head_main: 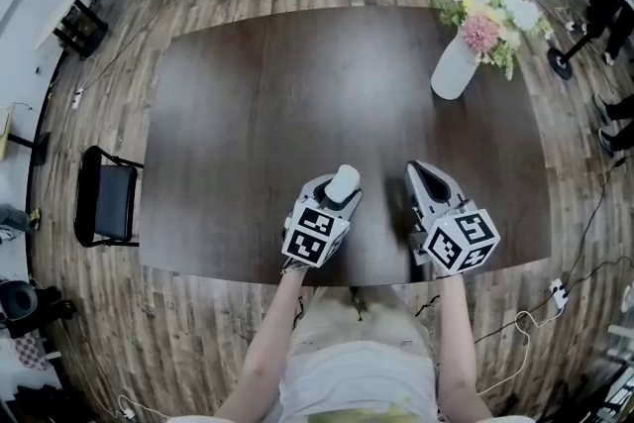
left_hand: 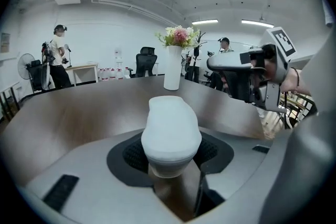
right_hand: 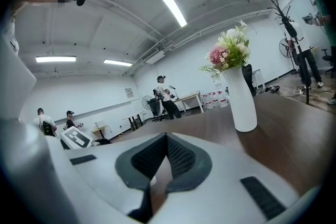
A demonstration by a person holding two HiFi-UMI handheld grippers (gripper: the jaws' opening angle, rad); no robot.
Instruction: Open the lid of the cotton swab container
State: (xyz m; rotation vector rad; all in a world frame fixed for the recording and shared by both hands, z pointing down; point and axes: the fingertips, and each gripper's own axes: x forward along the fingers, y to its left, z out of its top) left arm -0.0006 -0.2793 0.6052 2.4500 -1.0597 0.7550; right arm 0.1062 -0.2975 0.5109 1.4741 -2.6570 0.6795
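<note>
Fingers (left_hand: 127, 156) of the left gripper (head_main: 340, 194) are closed on a white container (left_hand: 170, 131). Their dark ribbed pads press on its narrower lower part from both sides. The fingers stand fairly wide apart, as wide as the container between them. Its rounded white lid (left_hand: 169, 115) sits on top, wider than the body beneath, and is shut. The container stands upright in the grip and sticks up above the fingers. In the head view it shows at the tip of the left gripper, over the near part of the dark brown counter (head_main: 297, 94). Whether its base touches the counter cannot be told.

The right gripper (head_main: 423, 173) is beside the left one, a little apart from it and also over the near edge of the counter. Its fingers (right_hand: 181, 157) are pressed together along their length, with nothing between them. Its marker cube (head_main: 461, 240) faces up toward the head camera.

On the far right of the counter, well apart from both grippers, a white vase (head_main: 454, 66) holds pink and white flowers (head_main: 487, 10). A black chair (head_main: 107, 196) stands on the wooden floor (head_main: 109, 84) to the left of the counter.
</note>
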